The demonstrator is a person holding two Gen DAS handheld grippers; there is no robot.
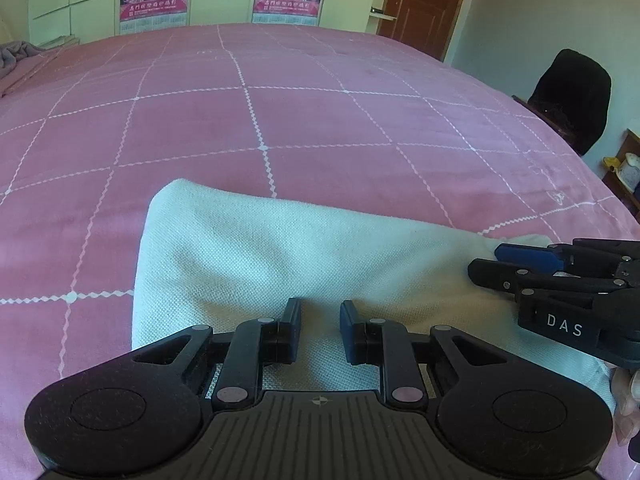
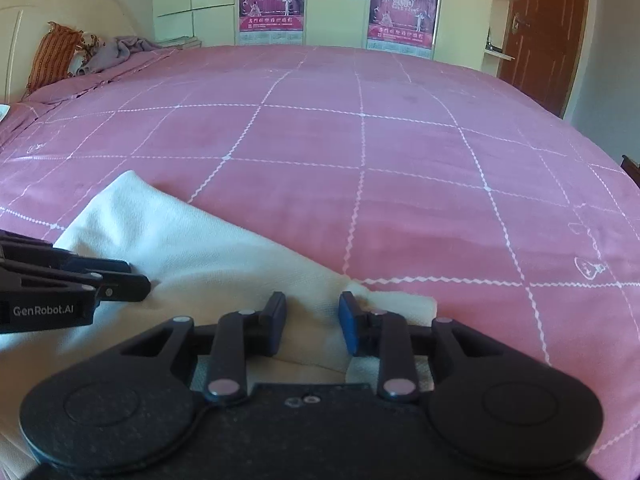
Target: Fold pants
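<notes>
The white pants (image 1: 256,256) lie folded into a compact block on the pink bedspread (image 1: 280,120), near its front edge. My left gripper (image 1: 320,320) hovers over the near side of the pants, jaws open with a gap, nothing between them. My right gripper (image 2: 313,316) is open too, over the right end of the pants (image 2: 180,248), where a small corner (image 2: 404,300) sticks out. Each gripper shows from the side in the other's view: the right gripper (image 1: 486,262), the left gripper (image 2: 138,278).
The pink quilted bedspread (image 2: 400,160) spreads far ahead. Pillows and a grey blanket (image 2: 100,52) lie at the headboard, far left. A black chair (image 1: 572,92) and a brown door (image 1: 424,0) stand to the right. Wardrobe doors with posters (image 2: 272,0) line the back wall.
</notes>
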